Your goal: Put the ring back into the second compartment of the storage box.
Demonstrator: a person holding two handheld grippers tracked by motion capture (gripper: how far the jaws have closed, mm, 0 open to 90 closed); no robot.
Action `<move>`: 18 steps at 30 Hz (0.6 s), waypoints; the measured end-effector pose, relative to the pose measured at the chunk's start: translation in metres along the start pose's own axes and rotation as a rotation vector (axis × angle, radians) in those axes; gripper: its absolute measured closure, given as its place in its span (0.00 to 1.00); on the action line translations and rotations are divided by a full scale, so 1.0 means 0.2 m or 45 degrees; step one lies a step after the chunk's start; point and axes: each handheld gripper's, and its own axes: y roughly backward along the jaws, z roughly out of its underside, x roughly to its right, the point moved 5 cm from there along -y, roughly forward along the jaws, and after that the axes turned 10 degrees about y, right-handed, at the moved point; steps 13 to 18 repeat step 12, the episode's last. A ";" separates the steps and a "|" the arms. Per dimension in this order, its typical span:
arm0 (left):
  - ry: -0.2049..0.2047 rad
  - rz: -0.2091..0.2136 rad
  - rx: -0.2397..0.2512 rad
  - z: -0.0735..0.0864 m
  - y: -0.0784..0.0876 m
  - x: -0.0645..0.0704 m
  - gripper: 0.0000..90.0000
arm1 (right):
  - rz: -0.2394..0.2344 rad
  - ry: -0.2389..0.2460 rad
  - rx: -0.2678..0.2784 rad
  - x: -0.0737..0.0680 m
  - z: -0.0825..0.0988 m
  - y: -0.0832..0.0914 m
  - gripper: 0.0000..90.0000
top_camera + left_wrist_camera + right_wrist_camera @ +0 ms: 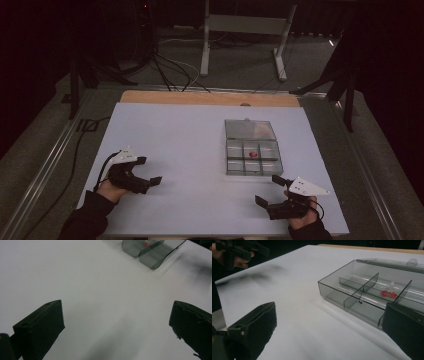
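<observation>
While both claws gape apart, open sheet [190,140] separates them from the box [252,147].

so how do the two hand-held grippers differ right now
The left hand-held gripper sits far from the clear compartment box, over bare white table; the right hand-held gripper is just in front of the box. The left one's jaws point right, the right one's point left. Both are open and hold nothing.
</observation>
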 end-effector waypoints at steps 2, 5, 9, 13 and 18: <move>0.021 -0.011 0.003 0.04 0.02 -0.02 0.00 | -0.002 -0.006 0.003 0.00 0.00 0.00 0.00; 0.035 -0.012 0.019 0.10 0.05 -0.03 0.00 | -0.001 -0.001 -0.002 0.00 0.00 0.00 0.00; 0.059 -0.010 0.058 0.15 0.07 -0.04 0.00 | -0.003 -0.003 -0.005 0.00 0.00 -0.01 0.00; 0.052 -0.012 0.077 0.16 0.08 -0.04 0.00 | -0.003 -0.001 -0.003 0.00 0.00 -0.01 0.00; 0.052 -0.012 0.077 0.16 0.08 -0.04 0.00 | -0.003 -0.001 -0.003 0.00 0.00 -0.01 0.00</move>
